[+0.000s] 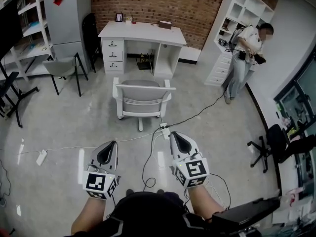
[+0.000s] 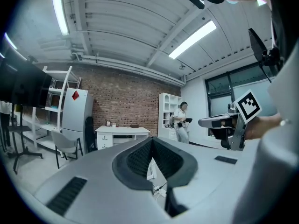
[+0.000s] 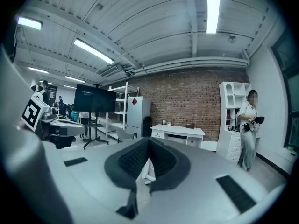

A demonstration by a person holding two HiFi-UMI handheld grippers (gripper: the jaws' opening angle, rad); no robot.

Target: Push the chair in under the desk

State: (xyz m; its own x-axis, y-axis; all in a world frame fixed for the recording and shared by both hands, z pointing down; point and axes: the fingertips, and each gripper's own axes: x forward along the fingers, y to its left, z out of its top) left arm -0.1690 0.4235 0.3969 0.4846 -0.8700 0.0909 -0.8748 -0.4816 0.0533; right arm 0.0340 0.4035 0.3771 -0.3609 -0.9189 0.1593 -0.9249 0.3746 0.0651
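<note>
Jaws shut, left tool [image 1: 111, 144] and right tool [image 1: 175, 135] face chair [image 1: 142, 98].

- The right gripper [image 3: 149, 141] is pointing across the room, its jaws pressing together with nothing between them.
- A white desk [image 3: 178, 131] is standing far ahead against the brick wall [image 3: 187, 101].
- A person [image 3: 247, 129] is standing far right, beside the white shelving [image 3: 229, 118].

head view: overhead, steeply down | both gripper views: low, level, forward | all share distant desk [image 1: 142, 33]
</note>
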